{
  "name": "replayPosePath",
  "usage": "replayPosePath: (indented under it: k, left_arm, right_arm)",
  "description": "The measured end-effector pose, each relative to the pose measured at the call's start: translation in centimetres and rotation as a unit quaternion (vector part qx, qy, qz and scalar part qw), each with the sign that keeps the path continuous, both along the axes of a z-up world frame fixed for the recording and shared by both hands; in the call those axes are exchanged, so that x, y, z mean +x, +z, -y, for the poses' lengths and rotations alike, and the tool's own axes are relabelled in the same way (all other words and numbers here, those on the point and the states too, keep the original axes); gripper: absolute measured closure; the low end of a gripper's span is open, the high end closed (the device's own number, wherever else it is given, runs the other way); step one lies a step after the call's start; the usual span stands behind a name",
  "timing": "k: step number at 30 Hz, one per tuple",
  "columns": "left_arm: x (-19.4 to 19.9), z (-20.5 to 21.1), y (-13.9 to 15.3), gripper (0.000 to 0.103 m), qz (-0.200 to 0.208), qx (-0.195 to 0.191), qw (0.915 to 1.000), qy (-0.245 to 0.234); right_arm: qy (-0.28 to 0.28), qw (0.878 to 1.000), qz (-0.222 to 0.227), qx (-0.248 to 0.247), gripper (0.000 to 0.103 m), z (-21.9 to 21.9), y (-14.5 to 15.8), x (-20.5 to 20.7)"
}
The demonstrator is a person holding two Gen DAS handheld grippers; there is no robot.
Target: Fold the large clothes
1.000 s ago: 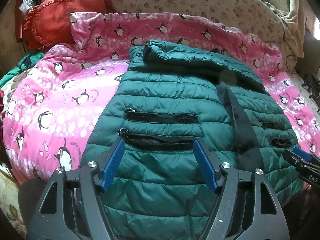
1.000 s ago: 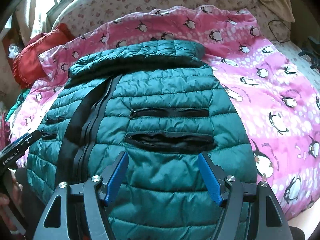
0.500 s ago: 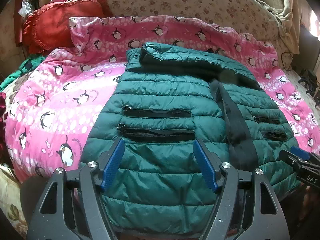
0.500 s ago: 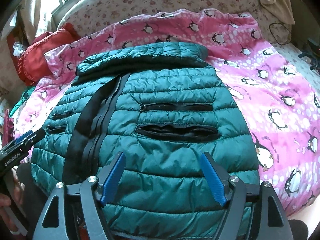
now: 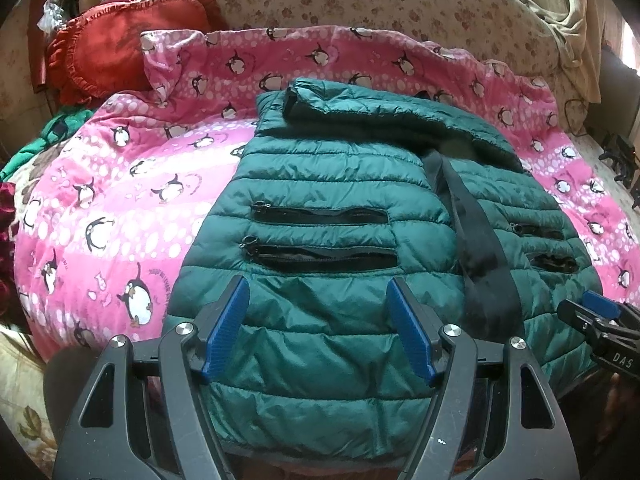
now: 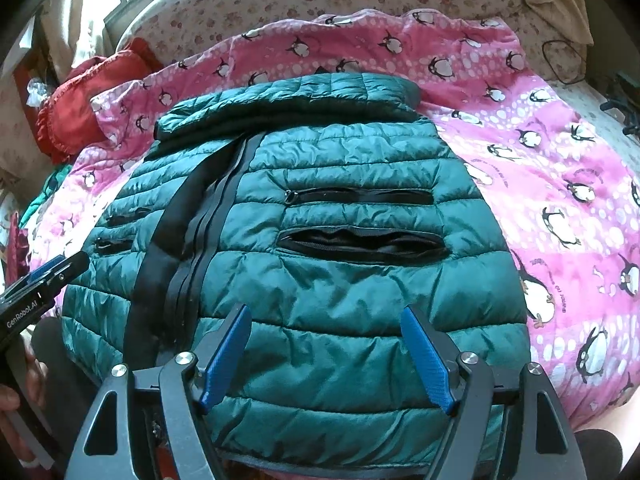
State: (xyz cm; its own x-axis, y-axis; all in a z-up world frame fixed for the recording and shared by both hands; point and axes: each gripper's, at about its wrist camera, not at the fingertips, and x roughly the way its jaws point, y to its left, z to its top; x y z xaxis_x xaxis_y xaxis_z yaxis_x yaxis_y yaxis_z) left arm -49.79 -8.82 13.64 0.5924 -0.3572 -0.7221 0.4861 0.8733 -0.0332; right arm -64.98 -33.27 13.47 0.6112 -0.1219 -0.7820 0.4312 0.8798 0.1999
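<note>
My left gripper point(image 5: 318, 326) and right gripper point(image 6: 326, 356) both hang with fingers spread wide and empty over the hem of the green puffer jacket point(image 5: 360, 240), which lies front-up on the penguin blanket point(image 5: 120, 200) covering the bed. I'd pinch the hem at both corners, taking every layer, then lift evenly toward the collar.

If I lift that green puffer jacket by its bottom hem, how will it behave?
The green puffer jacket is probably light: its quilted panels look air-filled. It will likely flop and unfold, being soft throughout. The shiny shell may slip between pads.
</note>
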Motion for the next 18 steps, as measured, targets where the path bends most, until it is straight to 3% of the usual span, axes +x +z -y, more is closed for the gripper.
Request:
replayPosePath:
  k: [18]
  left_arm:
    - [1.7, -2.8, -0.8, 0.031, -0.021, 0.008, 0.9993, 0.029]
  right_arm:
    - [-0.007, 1.0, -0.009, 0.009, 0.028, 0.9, -0.6, -0.2]
